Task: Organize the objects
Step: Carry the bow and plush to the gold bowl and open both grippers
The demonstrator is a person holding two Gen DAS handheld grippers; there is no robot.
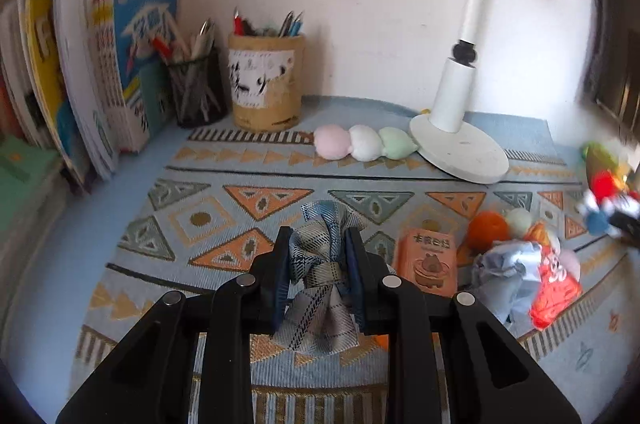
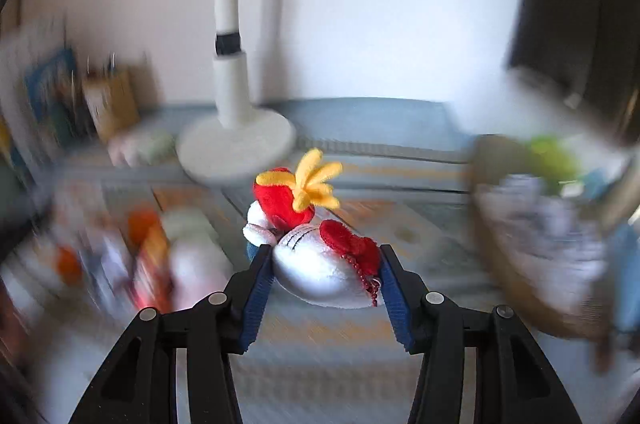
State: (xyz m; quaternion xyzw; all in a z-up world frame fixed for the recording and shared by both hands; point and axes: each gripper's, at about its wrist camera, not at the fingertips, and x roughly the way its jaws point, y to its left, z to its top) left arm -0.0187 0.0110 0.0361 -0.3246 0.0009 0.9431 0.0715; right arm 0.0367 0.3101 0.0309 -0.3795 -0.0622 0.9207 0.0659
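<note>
Pinching a grey plaid fabric bow (image 1: 320, 264) in our left tool (image 1: 319, 256) and a white-and-red plush toy (image 2: 320, 264) in our right tool (image 2: 325, 264), we judge both lifted for sorting.

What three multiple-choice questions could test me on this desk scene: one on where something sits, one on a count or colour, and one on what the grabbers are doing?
1. Where does the string of soft balls lie?
A. beside the white lamp base
B. inside the tan pen cup
C. on top of the books

2. How many balls are in that string?
A. two
B. three
C. five

3. What is the left gripper doing?
A. hanging open over the mat
B. clamped on a plaid fabric bow
C. holding a pen

Answers:
1 A: the green end ball rests against the lamp base.
2 B: pink, white and green balls show.
3 B: both pads press the bow's sides. The right gripper, in its own view, has a white plush toy between its pads.
</note>
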